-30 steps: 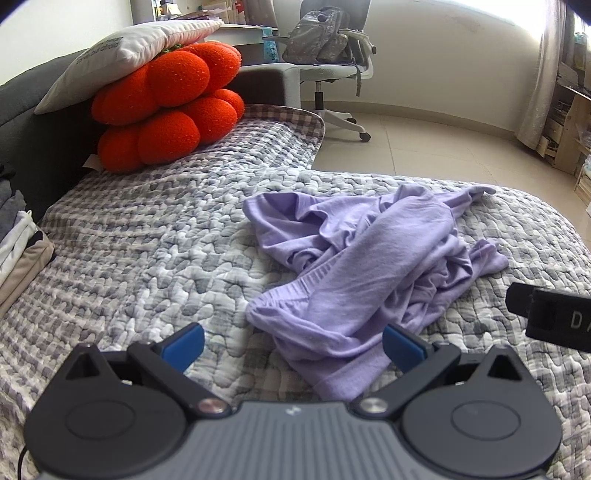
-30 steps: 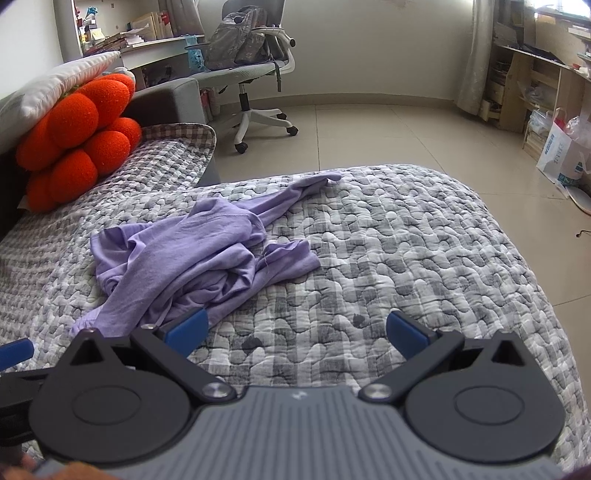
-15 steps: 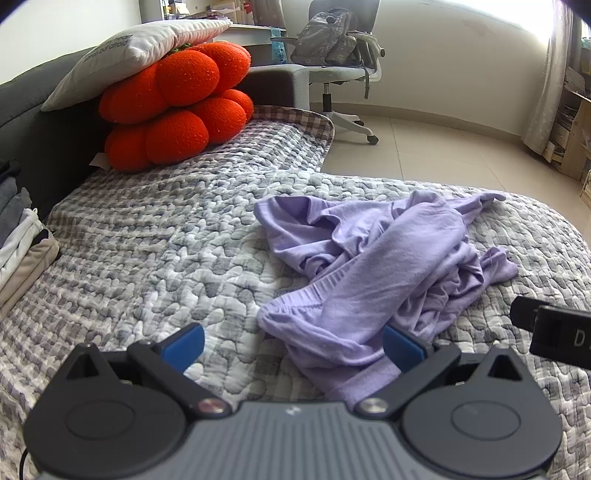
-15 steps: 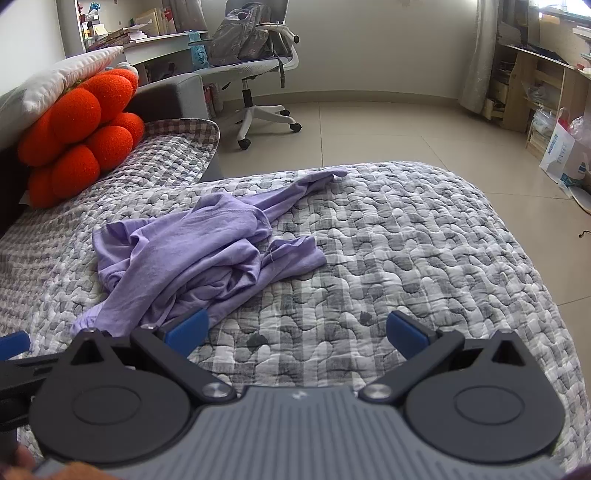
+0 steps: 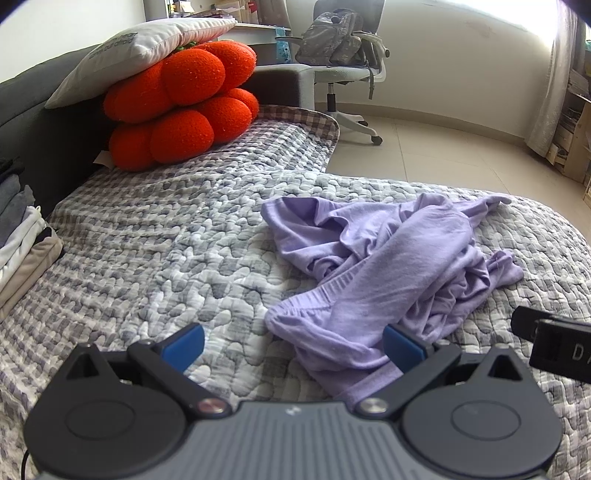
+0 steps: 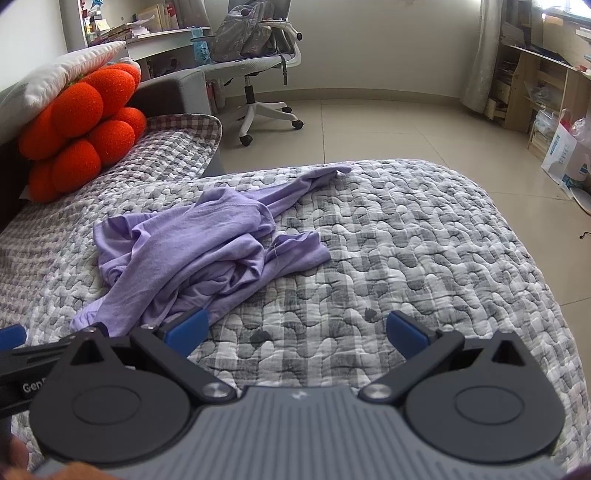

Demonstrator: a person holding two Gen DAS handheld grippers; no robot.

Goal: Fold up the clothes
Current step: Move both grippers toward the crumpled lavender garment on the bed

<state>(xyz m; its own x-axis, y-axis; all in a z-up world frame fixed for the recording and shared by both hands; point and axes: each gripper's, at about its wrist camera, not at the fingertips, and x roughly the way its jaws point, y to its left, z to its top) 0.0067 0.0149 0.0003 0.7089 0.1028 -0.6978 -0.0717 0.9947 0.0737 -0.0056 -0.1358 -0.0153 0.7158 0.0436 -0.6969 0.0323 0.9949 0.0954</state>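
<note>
The left gripper (image 5: 293, 347) has its jaws spread wide and empty, its right blue pad (image 5: 400, 347) just over the near hem of one crumpled lavender garment (image 5: 388, 266). The right gripper (image 6: 295, 332) is likewise released, holding nothing, above the bare grey patchwork quilt (image 6: 406, 240), with the garment (image 6: 199, 254) lying to its left near the middle of the bed. At the left edge, one stack of folded clothes (image 5: 18, 243) sits on the quilt (image 5: 166, 240). Farther off, one orange lobed plush cushion (image 5: 181, 107) lies under one white pillow (image 5: 140, 48). Beyond the bed, one office chair (image 6: 258, 74) carries one grey backpack (image 6: 243, 29).
</note>
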